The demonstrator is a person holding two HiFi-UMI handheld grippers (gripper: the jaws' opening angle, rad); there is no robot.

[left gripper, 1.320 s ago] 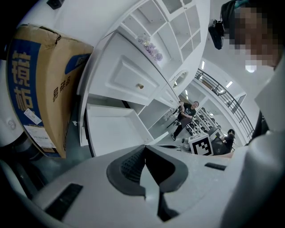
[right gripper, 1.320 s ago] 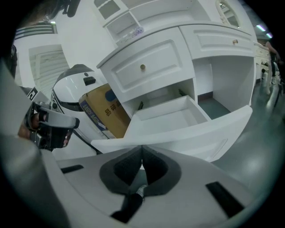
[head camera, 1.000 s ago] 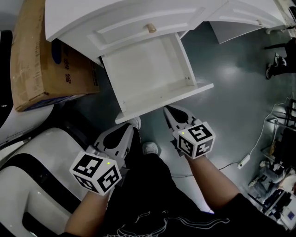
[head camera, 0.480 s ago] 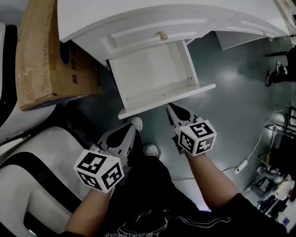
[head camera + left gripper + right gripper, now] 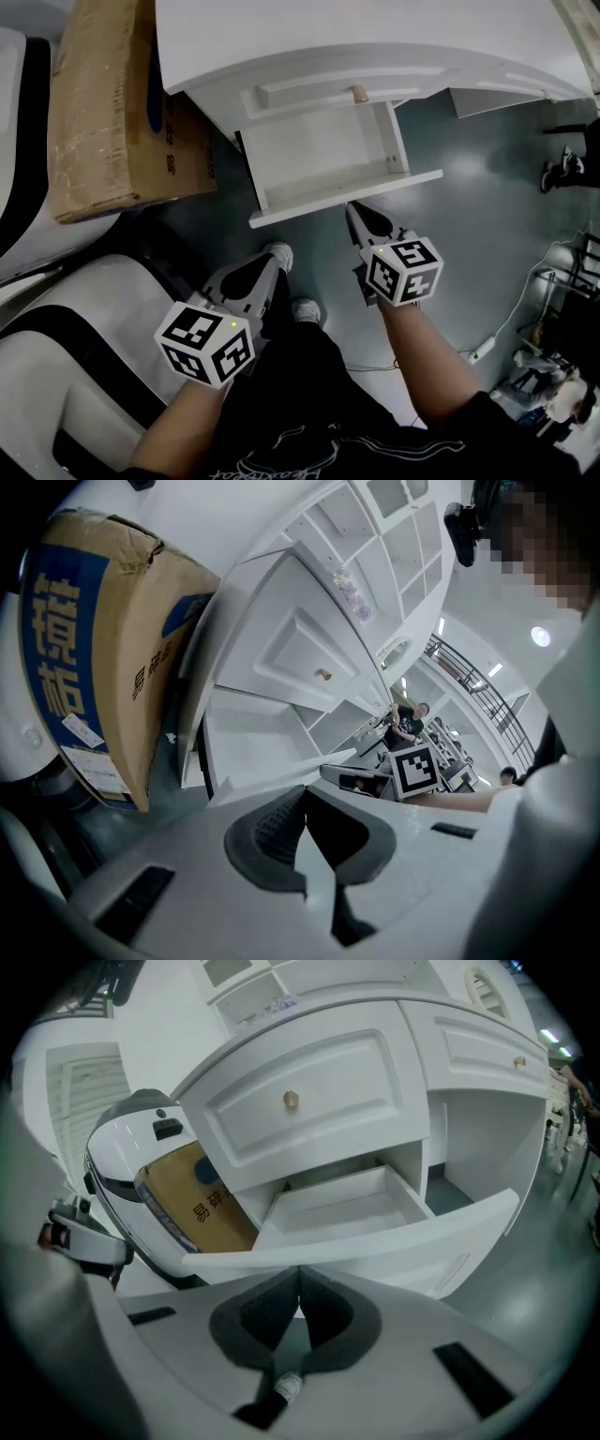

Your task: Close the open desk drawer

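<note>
Open drawer (image 5: 323,155), empty, jutting from the white desk (image 5: 375,37) at upper centre: a stiff, probably light box best pushed flat on its front panel (image 5: 347,198), just beside the right gripper (image 5: 359,214); left gripper (image 5: 265,265) lower left, both with jaws closed on nothing.

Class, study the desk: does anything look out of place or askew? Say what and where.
Only the drawer stands out: it is pulled well out of the desk, empty, just below the panel with the knob. Nothing looks spilled or broken.
</note>
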